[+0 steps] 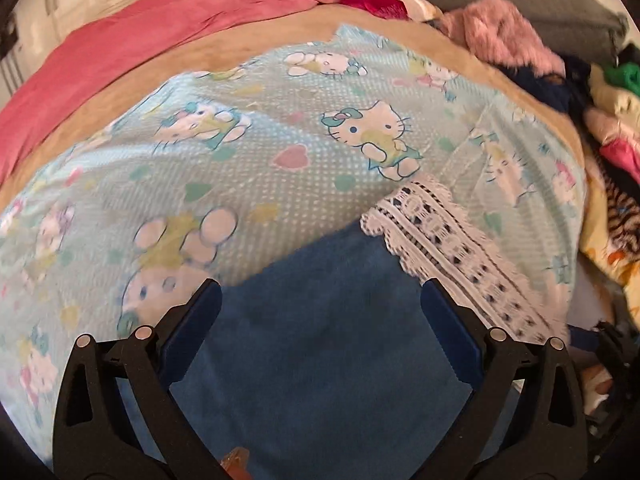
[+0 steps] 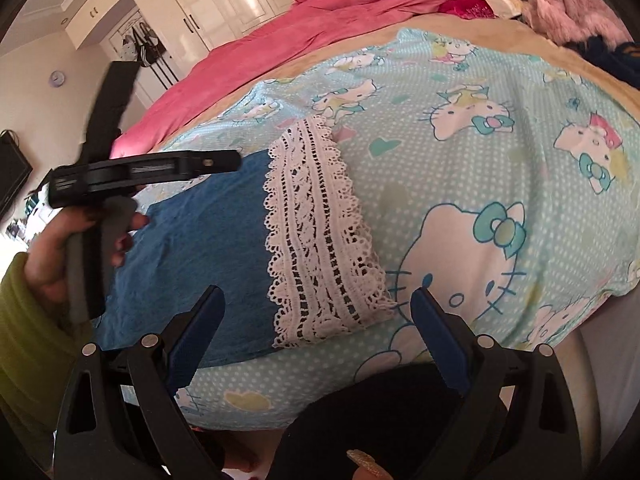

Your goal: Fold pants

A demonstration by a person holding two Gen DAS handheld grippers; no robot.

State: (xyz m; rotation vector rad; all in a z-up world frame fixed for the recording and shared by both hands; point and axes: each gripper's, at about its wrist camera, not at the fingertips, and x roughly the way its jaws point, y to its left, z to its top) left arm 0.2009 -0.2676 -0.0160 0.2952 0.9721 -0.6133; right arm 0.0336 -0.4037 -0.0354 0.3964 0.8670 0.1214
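I see open pale-blue cartoon-print bedsheet (image 2: 460, 200) right of the blue lace-trimmed pants (image 2: 208, 248); a heaped mixed-colour clothes pile (image 1: 600, 152) blocks the far right.

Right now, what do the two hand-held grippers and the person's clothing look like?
Each hand-held gripper has black plastic arms with triangular cut-outs, round silver pins and blue pads on its fingers: the left hand-held gripper and the right hand-held gripper match. From the right wrist view the left one shows a black body and a grey handle, and the sleeve is olive green and ribbed.
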